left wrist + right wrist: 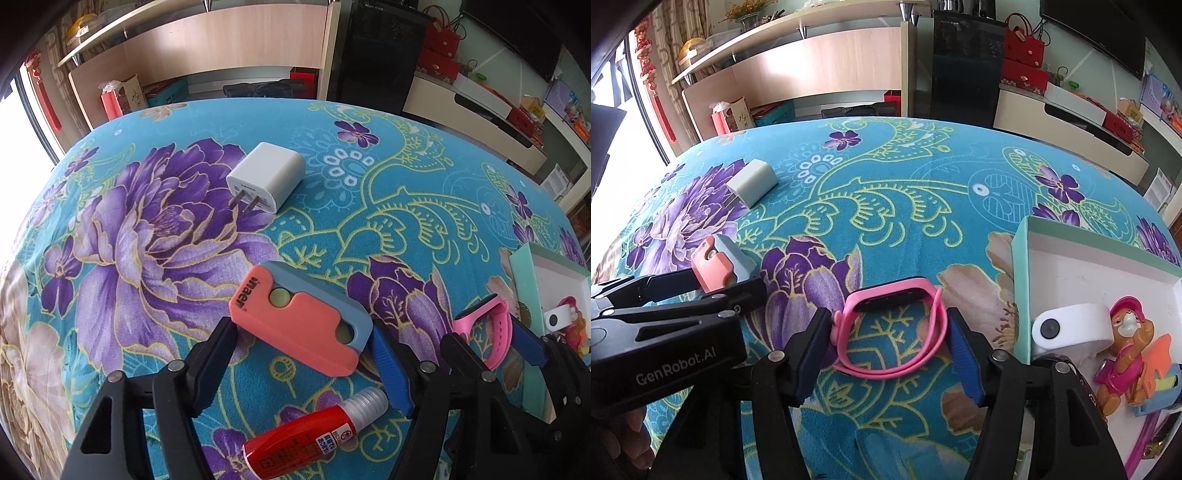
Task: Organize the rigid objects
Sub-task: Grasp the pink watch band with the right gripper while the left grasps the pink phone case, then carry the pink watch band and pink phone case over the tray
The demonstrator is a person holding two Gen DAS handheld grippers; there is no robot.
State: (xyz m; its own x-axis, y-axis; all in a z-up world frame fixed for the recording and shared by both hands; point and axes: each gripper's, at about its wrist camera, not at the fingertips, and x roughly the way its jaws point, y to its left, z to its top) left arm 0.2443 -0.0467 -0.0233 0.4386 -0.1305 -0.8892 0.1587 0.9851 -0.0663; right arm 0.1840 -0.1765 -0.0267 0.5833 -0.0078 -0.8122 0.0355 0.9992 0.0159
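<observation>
A coral and grey-blue folding tool [301, 318] lies on the floral cloth between the open fingers of my left gripper [303, 339]; it also shows in the right wrist view [718, 264]. A pink watch band [892, 326] lies between the open fingers of my right gripper [886, 325], and it shows in the left wrist view [487, 326]. A white charger plug [266, 177] lies farther back on the left. A red glue bottle [314, 434] lies on its side under the left gripper. A mint box [1021, 258] at the right holds a toy dog [1126, 354] and a white band [1071, 328].
The table's far edge [258, 99] curves in front of wooden shelving and a black cabinet [376, 55]. The left gripper's body [665, 332] fills the left of the right wrist view. The right gripper's fingers [461, 350] sit close beside the left gripper.
</observation>
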